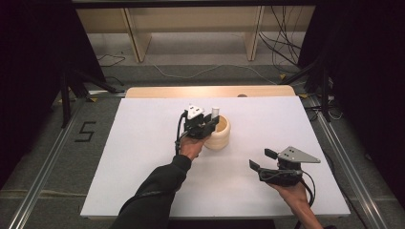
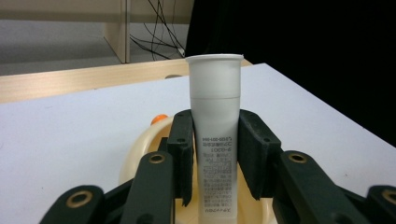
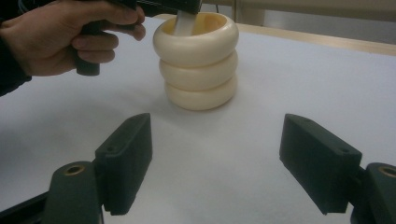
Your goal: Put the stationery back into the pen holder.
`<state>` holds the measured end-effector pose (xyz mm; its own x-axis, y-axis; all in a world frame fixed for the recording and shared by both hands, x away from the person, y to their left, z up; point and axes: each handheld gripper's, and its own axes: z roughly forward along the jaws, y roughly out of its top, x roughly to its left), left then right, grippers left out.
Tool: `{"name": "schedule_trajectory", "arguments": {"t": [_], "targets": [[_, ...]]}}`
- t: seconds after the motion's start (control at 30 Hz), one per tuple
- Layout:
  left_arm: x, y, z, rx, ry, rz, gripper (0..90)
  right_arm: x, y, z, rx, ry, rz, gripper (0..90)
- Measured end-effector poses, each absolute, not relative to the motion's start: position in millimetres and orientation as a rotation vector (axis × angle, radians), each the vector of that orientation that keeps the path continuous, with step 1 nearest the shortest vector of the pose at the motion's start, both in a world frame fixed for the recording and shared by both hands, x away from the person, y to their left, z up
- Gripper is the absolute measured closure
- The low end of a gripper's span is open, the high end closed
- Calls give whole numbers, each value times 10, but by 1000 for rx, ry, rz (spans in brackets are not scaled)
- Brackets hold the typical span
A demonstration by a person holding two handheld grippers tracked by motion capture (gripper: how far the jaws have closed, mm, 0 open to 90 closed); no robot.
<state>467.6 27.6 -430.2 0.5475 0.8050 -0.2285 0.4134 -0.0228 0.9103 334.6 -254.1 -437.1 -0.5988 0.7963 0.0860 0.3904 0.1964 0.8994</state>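
While the left gripper point(image 2: 215, 154) clamps a white tube point(image 2: 215, 135) between its black pads, the tube stands upright with its lower end down inside a cream holder point(image 1: 220, 132) near the middle of the white table point(image 1: 143, 157). Judging from that, the work looks to be either setting the tube into the holder or drawing it out; which one I cannot tell, and the tube is not yet let go or clear of the rim. A small orange thing point(image 2: 159, 119) shows at the far rim of the holder, too hidden to name.

Well apart, nearer the person, the right gripper point(image 3: 215, 163) hovers over bare table with its jaws spread wide and nothing between them.

The tube is smooth matte plastic, round, with a flared cap end on top and fine printed text, upside down, on its body. The holder looks like three stacked rounded rings, glossy and cream-coloured, hollow with a warmer yellowish inside. The table top is flat, matte white.
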Motion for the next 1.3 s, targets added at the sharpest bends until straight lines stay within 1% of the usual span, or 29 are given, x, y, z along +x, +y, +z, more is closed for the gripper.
{"name": "schedule_trajectory", "arguments": {"t": [0.27, 0.33, 0.37, 0.4, 0.5, 0.57, 0.67, 0.83, 0.93, 1.3], "targets": [[4647, 245, -4305, 1694, 1056, 441, 675, 3347, -2540, -4371, 1109, 2077, 1375, 260], [4637, 244, -4287, 1698, 1056, 437, 658, 3348, -2542, -4371, 1110, 2077, 1375, 260], [4629, 241, -4275, 1694, 1051, 439, 604, 3347, -2543, -4371, 1110, 2076, 1375, 260], [4620, 239, -4258, 1695, 1045, 446, 526, 3347, -2543, -4370, 1112, 2075, 1378, 260], [4602, 255, -4183, 1697, 1029, 452, 407, 3347, -2544, -4370, 1115, 2074, 1376, 260], [4589, 272, -4128, 1700, 1030, 447, 355, 3347, -2544, -4370, 1115, 2074, 1376, 260], [4561, 300, -4065, 1708, 1030, 429, 308, 3349, -2543, -4371, 1116, 2074, 1376, 260], [4503, 354, -4016, 1744, 1020, 399, 280, 3350, -2543, -4373, 1115, 2075, 1372, 259], [4449, 410, -3999, 1749, 1015, 381, 278, 3346, -2543, -4370, 1116, 2073, 1374, 259], [4165, 685, -4014, 1765, 973, 291, 244, 3347, -2539, -4375, 1116, 2076, 1371, 259]]}}
